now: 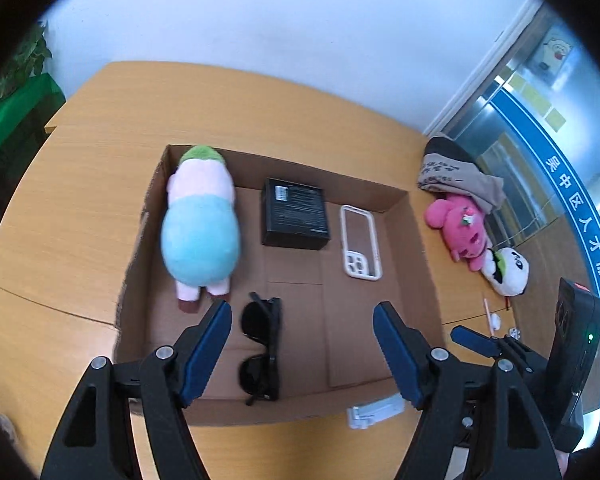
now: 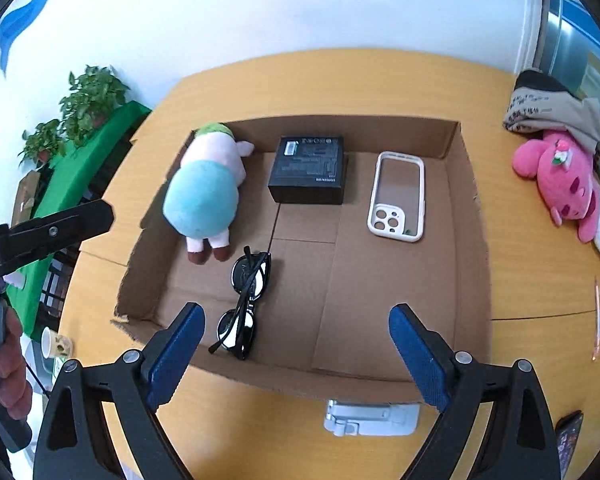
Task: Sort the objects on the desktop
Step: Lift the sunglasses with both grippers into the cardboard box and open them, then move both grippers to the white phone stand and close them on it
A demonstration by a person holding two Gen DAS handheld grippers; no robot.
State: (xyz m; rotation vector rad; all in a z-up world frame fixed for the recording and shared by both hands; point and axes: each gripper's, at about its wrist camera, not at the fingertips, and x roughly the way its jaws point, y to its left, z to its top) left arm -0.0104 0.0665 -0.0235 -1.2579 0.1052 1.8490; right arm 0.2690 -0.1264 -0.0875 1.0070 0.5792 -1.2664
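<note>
A shallow cardboard box (image 1: 416, 280) (image 2: 470, 240) sits on the wooden desk. In it lie a blue and pink plush (image 1: 200, 228) (image 2: 204, 192), a black box (image 1: 294, 214) (image 2: 308, 170), a white phone case (image 1: 360, 242) (image 2: 398, 198) and black sunglasses (image 1: 260, 350) (image 2: 244, 304). My left gripper (image 1: 302, 320) is open and empty above the box's near side. My right gripper (image 2: 296, 320) is open and empty over the box's near edge. A white phone stand (image 1: 374, 410) (image 2: 370, 416) lies on the desk in front of the box.
Right of the box lie a pink plush (image 1: 460, 228) (image 2: 560, 180), a panda plush (image 1: 506, 270), a folded beige and black cloth (image 1: 456, 174) (image 2: 548, 114) and a thin stick (image 2: 597, 316). Potted plants (image 2: 88, 100) stand at far left.
</note>
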